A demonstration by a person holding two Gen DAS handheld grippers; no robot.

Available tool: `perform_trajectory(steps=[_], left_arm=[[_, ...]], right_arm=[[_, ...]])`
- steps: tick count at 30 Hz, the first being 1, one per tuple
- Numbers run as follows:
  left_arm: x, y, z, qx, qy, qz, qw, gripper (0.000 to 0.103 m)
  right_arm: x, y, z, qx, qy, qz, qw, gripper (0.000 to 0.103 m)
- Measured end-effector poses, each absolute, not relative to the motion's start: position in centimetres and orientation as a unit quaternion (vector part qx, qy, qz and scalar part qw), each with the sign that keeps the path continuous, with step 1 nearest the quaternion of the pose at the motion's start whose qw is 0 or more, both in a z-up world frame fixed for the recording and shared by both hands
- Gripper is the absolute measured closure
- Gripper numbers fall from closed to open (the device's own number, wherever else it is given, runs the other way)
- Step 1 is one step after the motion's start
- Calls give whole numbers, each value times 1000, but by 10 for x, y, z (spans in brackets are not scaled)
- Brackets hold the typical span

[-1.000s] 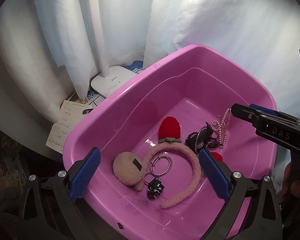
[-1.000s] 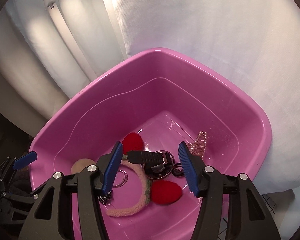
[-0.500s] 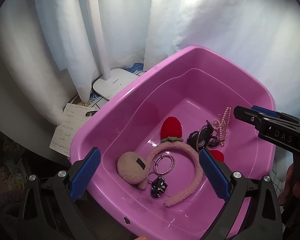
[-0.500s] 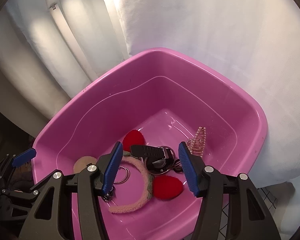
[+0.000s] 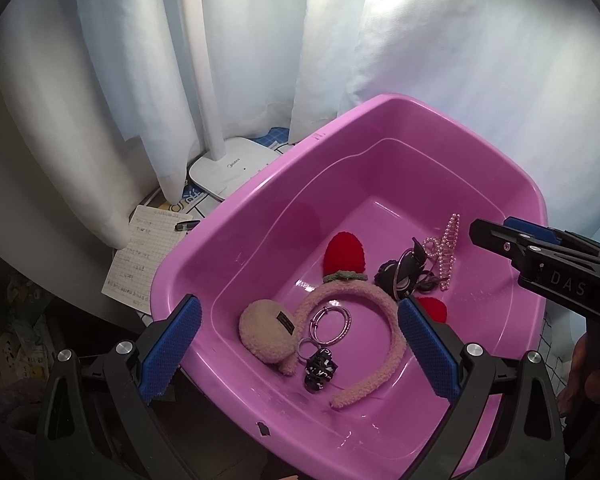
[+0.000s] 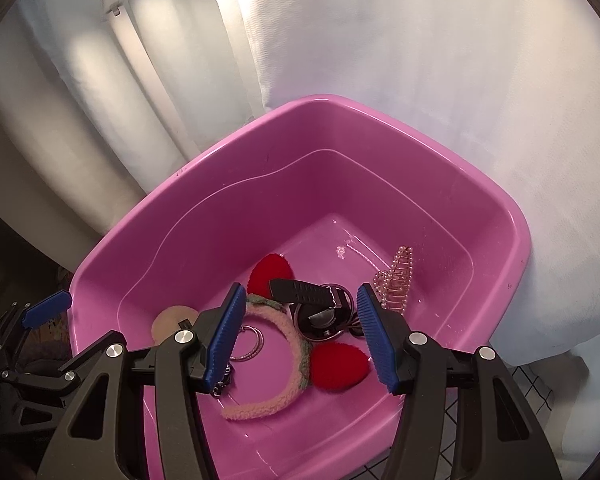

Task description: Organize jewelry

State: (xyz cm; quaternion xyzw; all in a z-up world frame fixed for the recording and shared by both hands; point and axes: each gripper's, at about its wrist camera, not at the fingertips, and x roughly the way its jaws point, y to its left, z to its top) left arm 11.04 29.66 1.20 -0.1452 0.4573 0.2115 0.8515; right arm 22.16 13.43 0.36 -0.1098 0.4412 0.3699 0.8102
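A pink plastic tub (image 5: 260, 196) (image 6: 204, 224) holds the jewelry. Inside lie a fuzzy pink headband with red ears (image 5: 384, 308) (image 6: 288, 332), a beige fuzzy pouch (image 5: 264, 334), silver hoop rings (image 5: 332, 322), a small black charm (image 5: 320, 368), a black watch (image 5: 404, 272) (image 6: 316, 300) and a pearl hair clip (image 5: 446, 248) (image 6: 398, 276). My left gripper (image 5: 300, 348) is open and empty above the tub's near side. My right gripper (image 6: 300, 332) is open and empty above the watch and headband; it also shows in the left wrist view (image 5: 540, 256).
White curtains hang behind the tub. A white lamp base (image 5: 232, 172) and its pole stand at the back left. A lined paper sheet (image 5: 140, 252) with a pen (image 5: 187, 225) lies left of the tub. A checked surface (image 6: 536, 384) shows at the right.
Both grippers have drawn back and up a little from the tub. The tub's contents have not moved. Both stay open.
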Motion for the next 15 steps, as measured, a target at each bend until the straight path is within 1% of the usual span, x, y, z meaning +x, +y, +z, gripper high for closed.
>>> perform_trajectory(steps=[15], left_arm=[[106,294,16,-142,450,209,857,6]], right_arm=[[218,132,7,-109,439,368,812,47]])
